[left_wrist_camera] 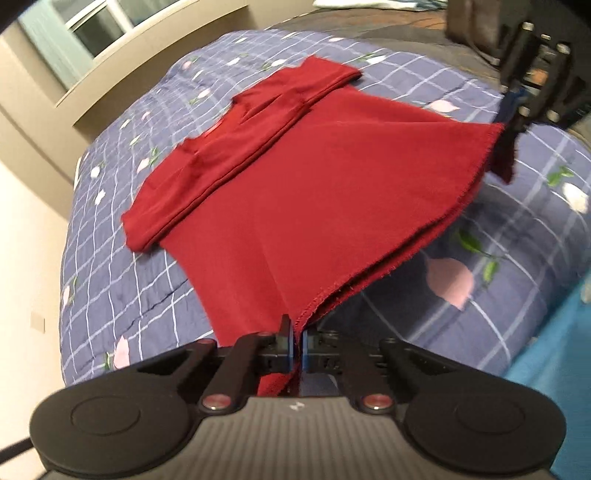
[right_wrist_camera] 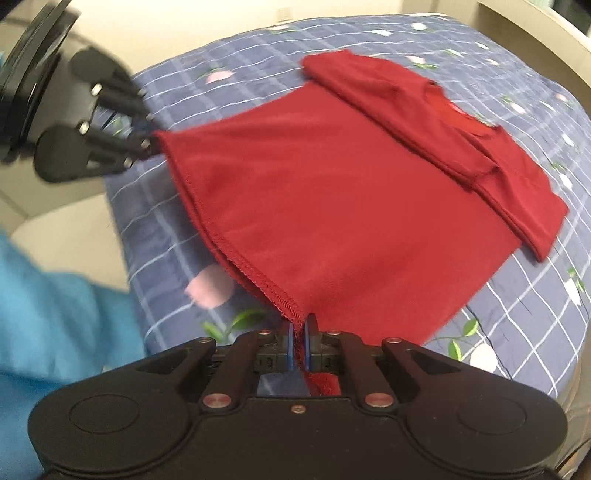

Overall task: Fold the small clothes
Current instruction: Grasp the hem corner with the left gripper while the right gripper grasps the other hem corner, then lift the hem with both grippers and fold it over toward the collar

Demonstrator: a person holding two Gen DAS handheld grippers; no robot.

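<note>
Here the red shirt lies on a bed covered by a blue checked quilt printed with pink and white flowers. Both sleeves are folded inward across the far part of the garment, forming a band of doubled cloth near the collar end. The near part, ending in the stitched hem, is lifted clear of the quilt and stretched between the two grippers.

Left gripper: jaws clenched on one hem corner. Red cloth passes between the blue pads and hangs behind them toward the gripper body. In the right wrist view this gripper appears at the left, pinching the far-left corner of the hem.

Right gripper: jaws clenched on the other hem corner, with a fold of red cloth bunched behind the pads. In the left wrist view it appears at the upper right, holding the corner above the quilt.

The hem edge runs taut from one gripper to the other, and two layers of cloth show along it. A blue sleeve occupies the near left of the right wrist view. A window with a beige sill lies beyond the bed.
</note>
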